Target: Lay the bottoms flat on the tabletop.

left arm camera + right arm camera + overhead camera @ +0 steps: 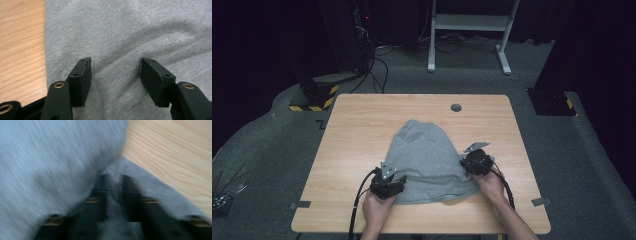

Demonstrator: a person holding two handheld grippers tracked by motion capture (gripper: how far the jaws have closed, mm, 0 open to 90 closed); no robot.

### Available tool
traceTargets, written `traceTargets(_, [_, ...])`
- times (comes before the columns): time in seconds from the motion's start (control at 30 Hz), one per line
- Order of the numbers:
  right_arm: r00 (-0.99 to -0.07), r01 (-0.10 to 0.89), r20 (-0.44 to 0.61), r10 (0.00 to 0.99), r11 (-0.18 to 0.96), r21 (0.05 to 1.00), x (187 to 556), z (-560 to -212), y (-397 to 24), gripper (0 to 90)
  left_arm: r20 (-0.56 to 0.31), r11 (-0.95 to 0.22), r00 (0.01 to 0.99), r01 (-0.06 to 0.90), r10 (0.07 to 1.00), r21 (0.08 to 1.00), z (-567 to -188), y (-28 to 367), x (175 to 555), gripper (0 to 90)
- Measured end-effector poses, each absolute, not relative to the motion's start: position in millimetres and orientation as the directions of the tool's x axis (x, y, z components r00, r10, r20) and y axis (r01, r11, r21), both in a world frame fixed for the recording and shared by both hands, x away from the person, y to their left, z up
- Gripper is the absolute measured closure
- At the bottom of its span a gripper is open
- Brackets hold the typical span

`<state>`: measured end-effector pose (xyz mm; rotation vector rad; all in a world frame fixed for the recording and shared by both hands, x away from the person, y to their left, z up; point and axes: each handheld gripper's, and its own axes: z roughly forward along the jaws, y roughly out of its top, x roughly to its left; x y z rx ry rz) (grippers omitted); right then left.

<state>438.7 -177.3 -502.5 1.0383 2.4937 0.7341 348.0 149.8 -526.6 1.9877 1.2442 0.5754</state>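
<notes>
Grey jersey-knit cloth garment [428, 159] lies spread flat on the middle of the light wooden table [357, 125], its wide hem toward the person and its narrow end toward the far edge. Left gripper [388, 186] rests over the near left corner of the garment; in the left gripper view its two black jaws stand spread apart above the fabric [125, 37], nothing pinched between them. Right gripper [476, 162] sits at the right edge of the garment; in the blurred right gripper view its jaws stand nearly together, pinching a fold of grey cloth [113, 187] beside bare wood
</notes>
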Motion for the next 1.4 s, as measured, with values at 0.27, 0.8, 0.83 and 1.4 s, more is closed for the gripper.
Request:
traceTargets(0.27, [-0.545,0.597,-0.103,0.832,0.471,0.649,444.3,-483.3,-222.2,90.0,0.001,-0.283,0.436,0.582,0.9,0.762,-526.7,149.7,348.0,42.2])
traceTargets(0.8, [-0.603,0.631,0.006,0.798,0.472,0.616,457.1,-501.3,-173.7,76.9,0.003,-0.283,0.435,0.583,0.901,0.762,-526.6,149.5,347.7,42.1])
traceTargets(0.83, [-0.616,0.617,-0.022,0.788,0.5,0.608,455.5,-500.5,-172.4,85.4,0.002,-0.283,0.435,0.583,0.901,0.762,-526.6,149.5,347.7,42.1])
traceTargets(1.4, [-0.553,0.62,0.021,0.833,0.395,0.678,453.1,-476.1,-207.6,57.4,0.001,-0.287,0.441,0.583,0.897,0.76,-526.5,149.6,347.5,42.1])
